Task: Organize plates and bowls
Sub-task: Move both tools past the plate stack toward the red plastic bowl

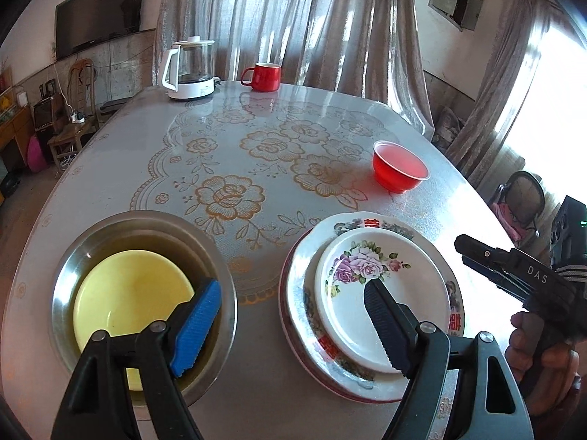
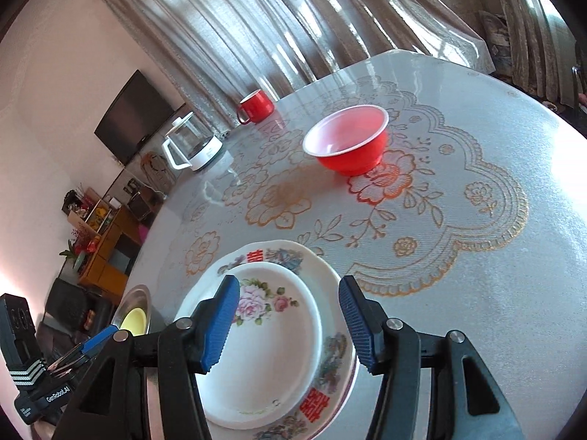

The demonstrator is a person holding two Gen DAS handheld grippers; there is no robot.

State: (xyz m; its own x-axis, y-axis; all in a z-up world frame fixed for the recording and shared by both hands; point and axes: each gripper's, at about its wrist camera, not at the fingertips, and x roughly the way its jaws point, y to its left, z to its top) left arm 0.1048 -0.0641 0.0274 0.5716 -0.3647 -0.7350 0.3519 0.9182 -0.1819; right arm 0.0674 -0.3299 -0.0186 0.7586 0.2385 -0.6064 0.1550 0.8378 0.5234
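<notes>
Floral tablecloth (image 1: 256,146) (glossy): both tongs, left (image 1: 293,315) and right (image 2: 290,324), gape empty over stacked plates (image 2: 271,348); red bowl (image 2: 346,139) beyond them.

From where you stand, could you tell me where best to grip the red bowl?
Probably pinch the red bowl at its thin white rim, one finger inside and one outside, coming from above on the near side; it stands upright, alone, and its walls flare too wide to span.

Pale walls, grey curtains (image 1: 293,18) backlit – wall-mounted TV (image 1: 101,11), wooden cabinet (image 2: 106,245) at left.
</notes>
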